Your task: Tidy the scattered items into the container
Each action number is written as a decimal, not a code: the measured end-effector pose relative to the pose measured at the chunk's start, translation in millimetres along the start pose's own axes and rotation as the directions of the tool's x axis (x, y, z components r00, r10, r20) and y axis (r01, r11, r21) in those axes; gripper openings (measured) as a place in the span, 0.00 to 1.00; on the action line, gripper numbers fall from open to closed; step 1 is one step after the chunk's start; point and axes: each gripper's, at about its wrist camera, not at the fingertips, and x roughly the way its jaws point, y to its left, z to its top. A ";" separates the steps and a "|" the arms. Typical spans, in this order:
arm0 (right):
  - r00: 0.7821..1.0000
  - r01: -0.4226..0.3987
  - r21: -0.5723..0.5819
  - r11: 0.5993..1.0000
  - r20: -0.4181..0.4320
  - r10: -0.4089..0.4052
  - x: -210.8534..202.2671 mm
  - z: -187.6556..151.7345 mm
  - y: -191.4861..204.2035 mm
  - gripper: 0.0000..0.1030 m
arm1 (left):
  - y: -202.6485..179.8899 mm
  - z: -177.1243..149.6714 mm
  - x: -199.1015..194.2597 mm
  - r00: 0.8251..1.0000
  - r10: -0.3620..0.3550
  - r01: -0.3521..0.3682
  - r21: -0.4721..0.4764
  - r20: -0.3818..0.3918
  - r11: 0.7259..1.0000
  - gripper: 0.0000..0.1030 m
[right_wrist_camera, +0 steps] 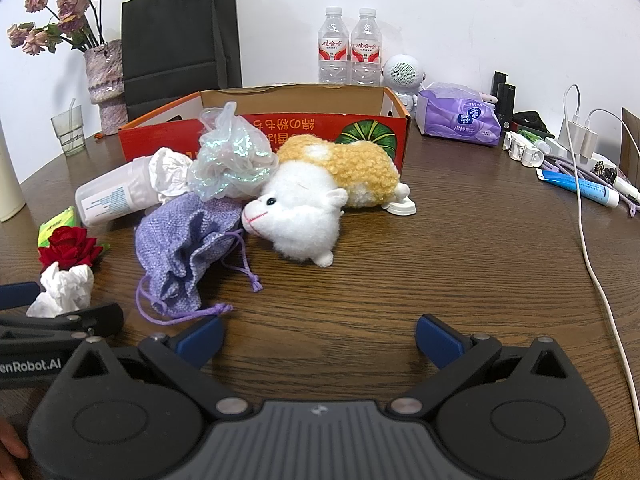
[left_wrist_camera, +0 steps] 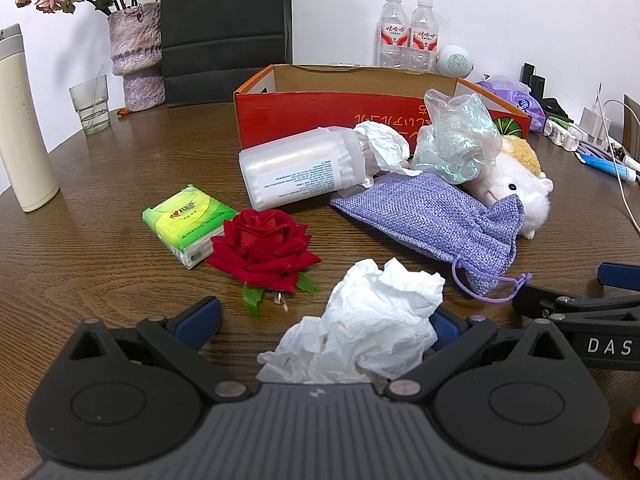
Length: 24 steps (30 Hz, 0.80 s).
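Note:
A red cardboard box point(left_wrist_camera: 320, 114) stands open at the back, also in the right wrist view point(right_wrist_camera: 168, 136). In front of it lie a white plastic jar point(left_wrist_camera: 296, 168), a purple drawstring pouch point(left_wrist_camera: 436, 220), an iridescent mesh ball point(left_wrist_camera: 456, 140), a plush sheep point(right_wrist_camera: 320, 196), a red fabric rose point(left_wrist_camera: 262, 246) and a green tissue pack point(left_wrist_camera: 188, 224). My left gripper point(left_wrist_camera: 324, 326) is open with a crumpled white tissue point(left_wrist_camera: 372, 324) between its fingers. My right gripper point(right_wrist_camera: 320, 338) is open and empty, just in front of the pouch point(right_wrist_camera: 188, 248) and the sheep.
A black paper bag point(left_wrist_camera: 226, 28), a vase of dried roses point(left_wrist_camera: 136, 56), a glass point(left_wrist_camera: 90, 104) and a cream flask point(left_wrist_camera: 24, 128) stand at the back left. Two water bottles point(right_wrist_camera: 348, 50), a purple wipes pack point(right_wrist_camera: 460, 116), chargers and cables point(right_wrist_camera: 592, 240) lie at the right.

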 end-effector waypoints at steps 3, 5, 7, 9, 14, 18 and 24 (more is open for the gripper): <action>1.000 0.000 0.000 1.000 0.000 0.000 0.0 0.2 0.0 1.00 | -0.3 -0.1 -0.2 1.000 0.000 0.000 0.000 0.000 1.000 1.00; 1.000 0.000 0.000 1.000 0.000 0.000 0.0 0.3 0.0 1.00 | -0.3 -0.1 -0.2 1.000 0.001 -0.001 0.001 0.000 1.000 1.00; 1.000 0.001 0.000 1.000 0.000 -0.001 0.0 0.4 0.0 1.00 | 0.8 -0.6 -0.1 1.000 0.000 0.000 0.001 0.000 1.000 1.00; 1.000 0.001 -0.001 1.000 0.000 -0.001 -0.1 0.5 0.1 1.00 | 0.9 -0.8 -0.5 1.000 0.000 0.000 0.000 0.001 1.000 1.00; 0.999 -0.046 -0.006 0.999 -0.012 0.046 -8.9 4.1 -3.6 1.00 | 12.4 1.9 -22.3 0.994 -0.064 0.065 -0.005 0.093 0.998 1.00; 0.988 -0.127 -0.017 0.992 0.083 0.128 -31.6 11.0 -4.5 0.97 | 29.7 13.9 -42.2 0.972 -0.067 0.063 0.025 0.227 0.998 1.00; 0.962 -0.240 -0.103 0.965 0.110 0.250 -31.0 35.1 18.5 0.67 | 53.4 23.1 -29.6 0.980 -0.013 0.006 0.032 0.199 0.999 0.95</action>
